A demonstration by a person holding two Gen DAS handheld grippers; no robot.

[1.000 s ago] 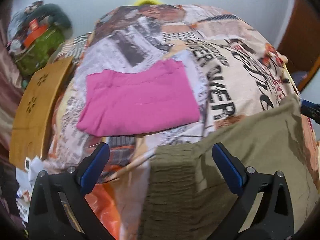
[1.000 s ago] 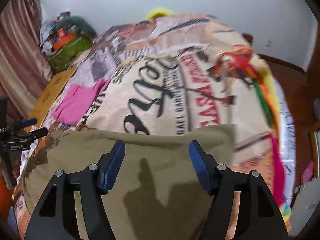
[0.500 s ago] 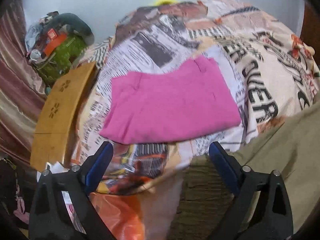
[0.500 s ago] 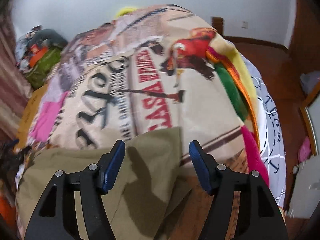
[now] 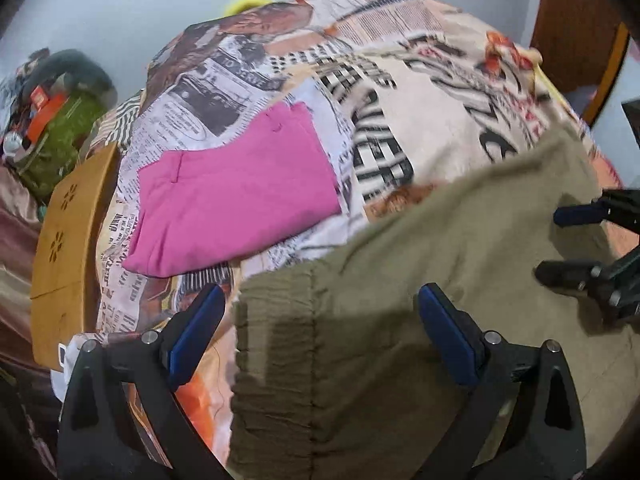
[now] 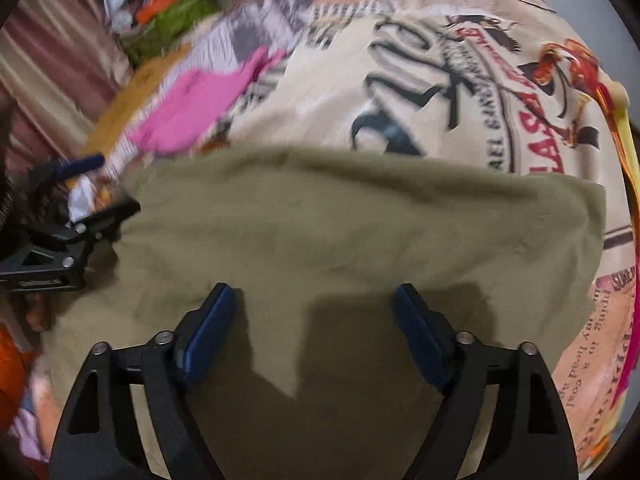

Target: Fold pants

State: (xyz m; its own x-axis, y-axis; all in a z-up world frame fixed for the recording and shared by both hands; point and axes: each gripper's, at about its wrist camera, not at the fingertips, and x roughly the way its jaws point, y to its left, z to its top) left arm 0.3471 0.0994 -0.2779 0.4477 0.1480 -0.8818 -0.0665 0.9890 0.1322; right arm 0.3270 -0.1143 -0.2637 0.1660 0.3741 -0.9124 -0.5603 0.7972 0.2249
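1. I find the olive pants [image 6: 340,216] lying spread on the bed [image 5: 440,92], at its near edge, over the printed bedspread. The elastic waistband shows under my left gripper [image 5: 320,340].
2. The left gripper's jaws stand wide apart and hold nothing; cloth lies below them.
3. The right gripper [image 6: 312,332] has just widened its jaws; they are released above the pants, with no cloth pinched between the pads.
4. A pink garment [image 5: 236,196] lies folded farther up the bed, apart from the olive pair.
5. My judgement: the pants are laid out or part-folded; how many layers, I cannot tell. Further folds appear outstanding.
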